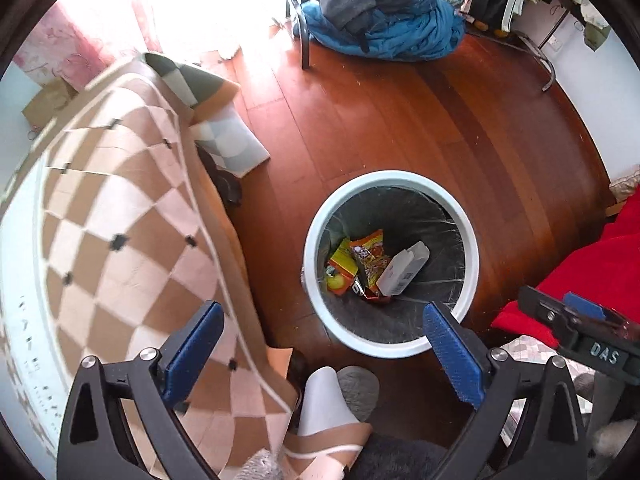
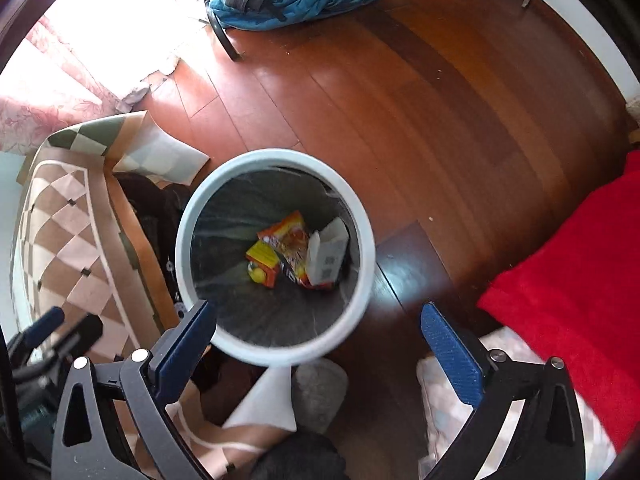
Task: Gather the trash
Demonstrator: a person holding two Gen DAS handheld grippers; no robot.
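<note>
Both the left gripper and right gripper hang over the bin, jaws wide open and empty; wrappers lie inside, so next likely comes fetching more trash

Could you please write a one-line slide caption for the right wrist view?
Open right claw above a round white lined trash bin holding orange snack wrappers and a white carton.

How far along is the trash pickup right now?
Done: an orange snack wrapper, a yellow packet and a white carton already lie in the round white bin with its dark liner. In hand: nothing; the left gripper and right gripper are both open and empty above it. Left: no loose trash shows on the wooden floor.
</note>
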